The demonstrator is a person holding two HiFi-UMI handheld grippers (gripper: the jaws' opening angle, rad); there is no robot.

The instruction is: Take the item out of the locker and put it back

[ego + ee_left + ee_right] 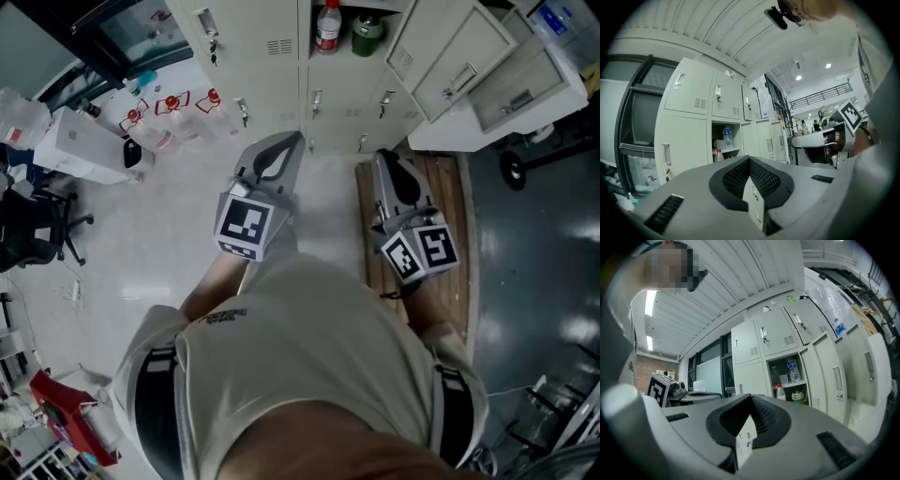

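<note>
Two grippers are held out level in front of the person, side by side, both aimed at the bank of pale lockers (pixel 272 37). The left gripper (pixel 750 158) has its jaws brought together at the tips, with nothing between the pads. The right gripper (pixel 751 396) is the same, closed up and empty.

Ahead of both, well apart from either set of jaws, one open compartment (pixel 774 367) stands between closed doors. On its lower level a white bottle with a red cap (pixel 779 392) stands upright, and just beside it, on the side away from the left gripper, sits a squat green pot (pixel 798 395). On the shelf above them a clear water bottle (pixel 791 370) stands upright, with a small pale thing next to it that may be a cup; it is too small to tell. Nothing in the compartment is touched by either gripper.

The compartment's door (pixel 832 380) hangs open further to the right of the right gripper's jaws. Under the right gripper a wooden board (pixel 452 206) lies on the floor, running up to the foot of the lockers.
</note>
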